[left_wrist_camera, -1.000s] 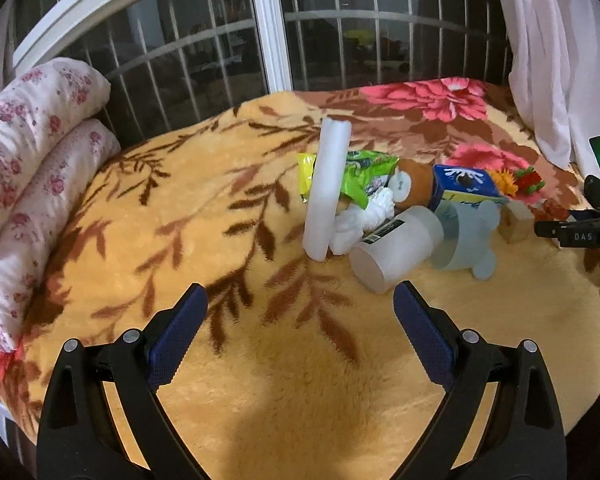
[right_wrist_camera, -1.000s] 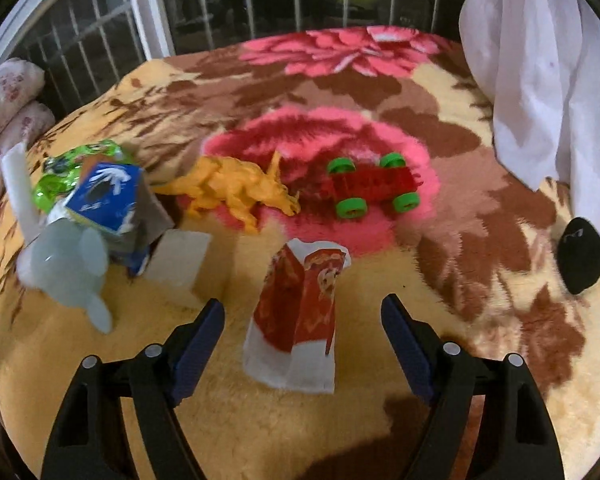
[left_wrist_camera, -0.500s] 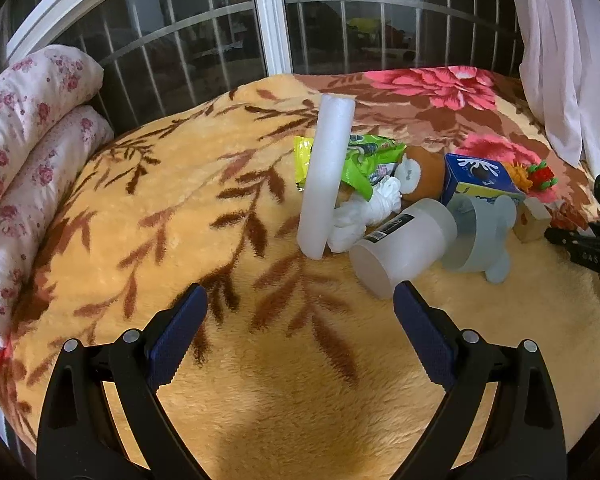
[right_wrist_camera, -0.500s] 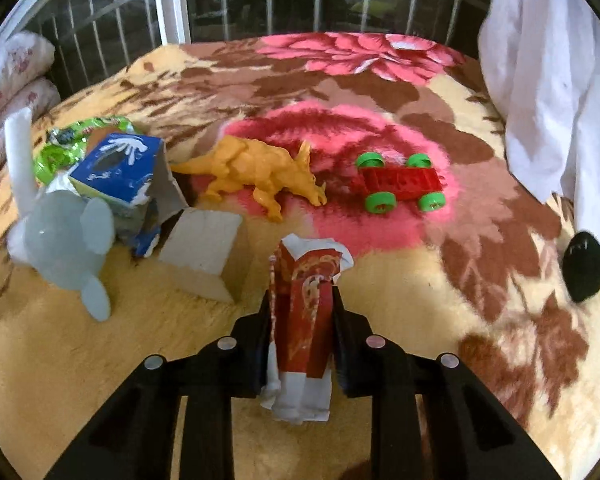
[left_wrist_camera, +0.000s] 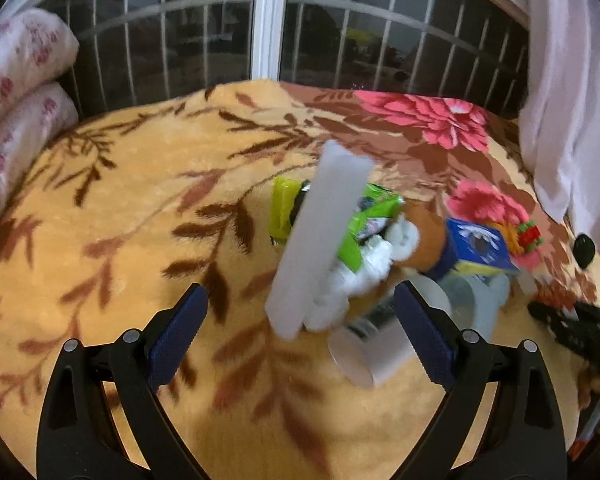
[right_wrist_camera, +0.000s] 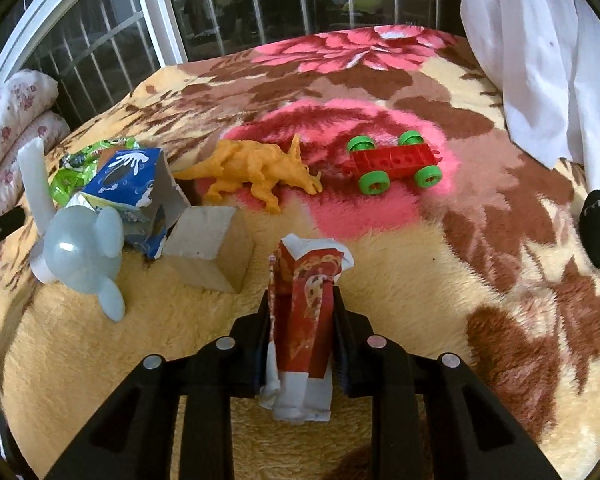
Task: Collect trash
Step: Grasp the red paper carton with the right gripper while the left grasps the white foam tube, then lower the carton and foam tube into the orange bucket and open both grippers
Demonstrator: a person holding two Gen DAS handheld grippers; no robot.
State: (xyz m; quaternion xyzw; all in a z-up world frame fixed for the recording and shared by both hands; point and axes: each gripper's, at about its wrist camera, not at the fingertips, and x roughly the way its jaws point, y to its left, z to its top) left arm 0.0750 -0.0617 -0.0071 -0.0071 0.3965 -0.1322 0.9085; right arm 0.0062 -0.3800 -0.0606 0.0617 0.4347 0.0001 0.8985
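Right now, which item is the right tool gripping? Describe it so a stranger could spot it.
On the floral blanket, look nearest the camera, just in front of the plain wooden block. The right tool is shut on a crumpled red paper carton, printed red and gold, white underneath.

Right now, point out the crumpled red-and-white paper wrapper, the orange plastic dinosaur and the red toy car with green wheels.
crumpled red-and-white paper wrapper (right_wrist_camera: 305, 312): right wrist view, red printed middle.
orange plastic dinosaur (right_wrist_camera: 252, 166): right wrist view, flank.
red toy car with green wheels (right_wrist_camera: 394, 159): right wrist view, red body.
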